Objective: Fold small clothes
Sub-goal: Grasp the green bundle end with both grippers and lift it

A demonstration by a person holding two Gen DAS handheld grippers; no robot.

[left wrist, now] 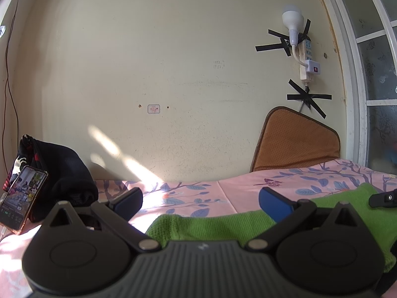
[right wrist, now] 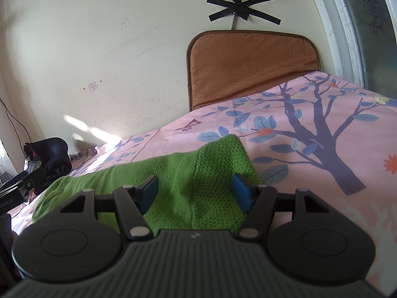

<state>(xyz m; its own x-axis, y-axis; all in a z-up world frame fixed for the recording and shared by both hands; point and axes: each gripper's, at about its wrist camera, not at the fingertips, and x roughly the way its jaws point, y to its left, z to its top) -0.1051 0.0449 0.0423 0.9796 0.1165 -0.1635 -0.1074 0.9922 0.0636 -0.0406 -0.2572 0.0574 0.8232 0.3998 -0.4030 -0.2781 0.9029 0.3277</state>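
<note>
Green garment (right wrist: 173, 178): knitted cloth, coarse waffle texture, matt.
Bed sheet (right wrist: 310, 149): smooth woven cloth, pink, printed tree and leaf pattern, matt.
Brown cushion (right wrist: 248, 67): perforated dotted fabric, darker piped edge.
Left claw (left wrist: 201, 202) and right claw (right wrist: 194, 191): matt black plastic, ribbed body, small metal pivot pins; blue pads (right wrist: 240, 188) smooth, rubbery-looking.
Wall (left wrist: 148, 62): painted plaster, matt, scuffed.
Phone (left wrist: 22, 198): glossy screen.
Black tape (left wrist: 307, 98): slight sheen.

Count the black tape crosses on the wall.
2. One tape cross behind the lamp socket at the top of the power strip, the other tape cross on its cord just below. More may be out of frame.
</note>
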